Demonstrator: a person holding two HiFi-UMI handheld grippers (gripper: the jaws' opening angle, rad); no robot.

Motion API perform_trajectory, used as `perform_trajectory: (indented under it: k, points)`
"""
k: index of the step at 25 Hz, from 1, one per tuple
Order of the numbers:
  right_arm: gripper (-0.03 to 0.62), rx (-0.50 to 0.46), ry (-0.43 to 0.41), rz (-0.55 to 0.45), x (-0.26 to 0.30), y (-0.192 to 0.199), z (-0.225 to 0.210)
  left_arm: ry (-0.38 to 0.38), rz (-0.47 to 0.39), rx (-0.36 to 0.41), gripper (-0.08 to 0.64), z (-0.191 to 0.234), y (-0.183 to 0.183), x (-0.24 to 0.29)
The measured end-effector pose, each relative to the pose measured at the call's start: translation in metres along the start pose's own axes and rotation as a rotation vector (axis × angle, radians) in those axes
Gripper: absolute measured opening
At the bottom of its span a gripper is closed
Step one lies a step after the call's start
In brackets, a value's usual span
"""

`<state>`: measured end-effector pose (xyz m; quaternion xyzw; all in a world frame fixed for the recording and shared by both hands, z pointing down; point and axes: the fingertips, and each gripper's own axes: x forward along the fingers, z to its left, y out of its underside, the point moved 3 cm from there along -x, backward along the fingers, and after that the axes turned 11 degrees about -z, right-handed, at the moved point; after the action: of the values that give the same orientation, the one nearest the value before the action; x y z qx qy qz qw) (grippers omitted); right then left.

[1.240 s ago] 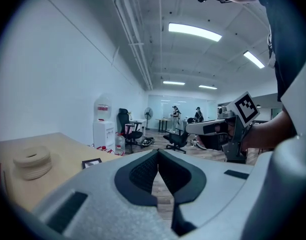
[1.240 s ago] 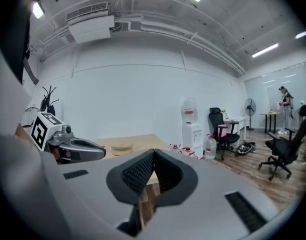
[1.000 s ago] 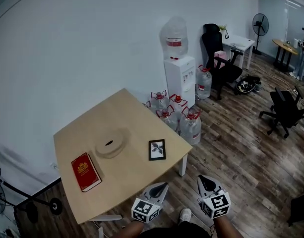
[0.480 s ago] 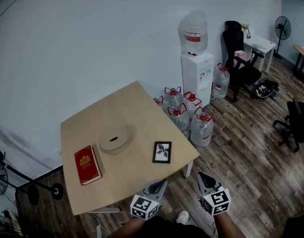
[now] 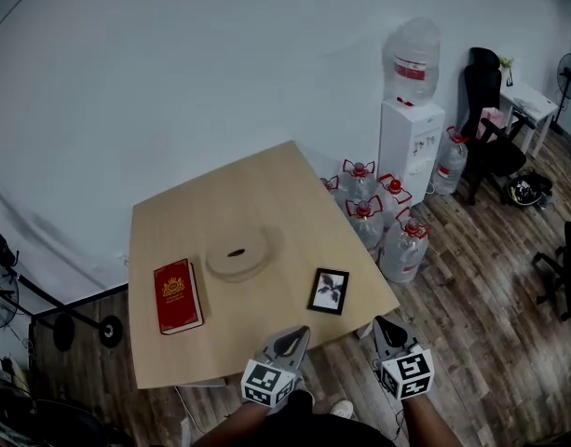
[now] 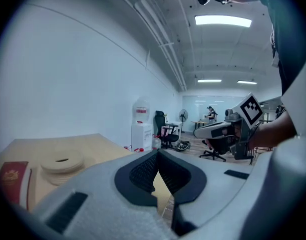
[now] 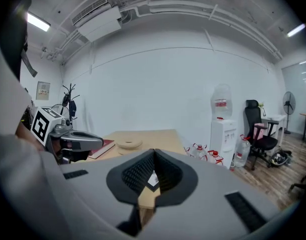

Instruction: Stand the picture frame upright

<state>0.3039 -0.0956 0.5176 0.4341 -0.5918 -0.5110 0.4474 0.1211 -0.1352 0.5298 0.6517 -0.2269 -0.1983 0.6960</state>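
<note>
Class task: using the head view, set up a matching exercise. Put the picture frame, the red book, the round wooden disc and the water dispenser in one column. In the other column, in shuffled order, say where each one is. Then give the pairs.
Things
1. picture frame
2. red book
3. round wooden disc
4. water dispenser

Places
A. standing on the floor, against the wall
B. lying flat at the left side of the table
C. lying flat near the table's right corner
D. on the table, between the other two things there

Pairs: 1-C, 2-B, 3-D, 4-A
</note>
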Motion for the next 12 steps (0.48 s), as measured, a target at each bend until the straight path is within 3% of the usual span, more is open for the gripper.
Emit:
perform_trajectory:
  k: [4, 12]
  points:
    - [0.009, -0.007, -0.012, 0.033, 0.036, 0.007, 0.006, -0.025, 0.000, -0.008, 0.002, 0.030, 0.001, 0.000]
    - [0.011, 0.082, 0.014, 0.120, 0.102, 0.037, 0.003, -0.058, 0.011, -0.020, 0.000, 0.089, 0.005, 0.002]
